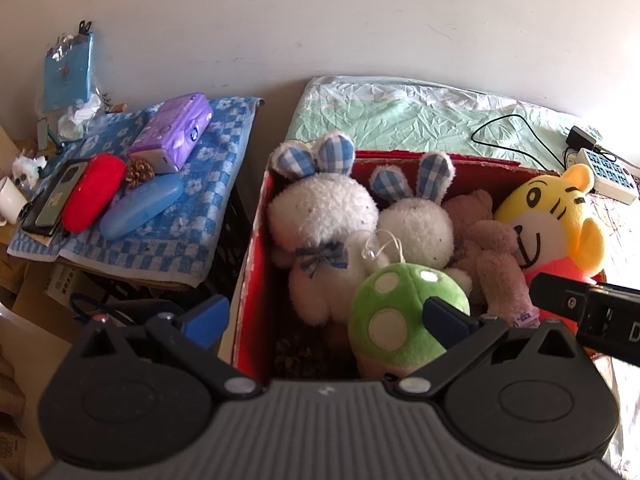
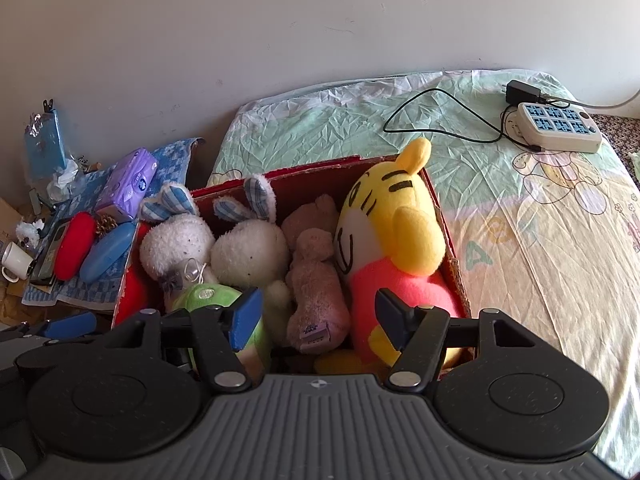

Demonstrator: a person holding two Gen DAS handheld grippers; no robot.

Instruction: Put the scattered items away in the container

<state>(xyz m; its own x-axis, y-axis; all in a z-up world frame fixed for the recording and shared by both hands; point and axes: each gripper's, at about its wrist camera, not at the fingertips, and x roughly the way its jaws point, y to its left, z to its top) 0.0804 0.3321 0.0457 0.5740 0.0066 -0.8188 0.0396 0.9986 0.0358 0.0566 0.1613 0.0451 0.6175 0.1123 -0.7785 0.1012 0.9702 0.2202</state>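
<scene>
A red cardboard box [image 1: 256, 240] [image 2: 444, 216] stands on the bed and holds several plush toys: two white rabbits [image 1: 324, 216] [image 2: 248, 252], a pink-brown bear [image 1: 488, 248] [image 2: 316, 288], a yellow tiger [image 1: 560, 216] [image 2: 396, 232] and a green spotted mushroom [image 1: 396, 312] [image 2: 208, 298]. My left gripper [image 1: 328, 320] is open and empty above the box's near left edge. My right gripper [image 2: 320, 316] is open and empty above the box's near side, its fingers beside the bear and tiger. The right gripper's body shows in the left wrist view [image 1: 584, 308].
A side stand with a blue checked cloth [image 1: 200, 208] [image 2: 116, 268] carries a purple tissue pack [image 1: 176, 136], red case [image 1: 94, 192], blue case [image 1: 140, 206], pine cone [image 1: 139, 173], phone and white mug [image 1: 10, 200]. On the green bedsheet [image 2: 520, 240] lie a power strip [image 2: 556, 128] and a black cable.
</scene>
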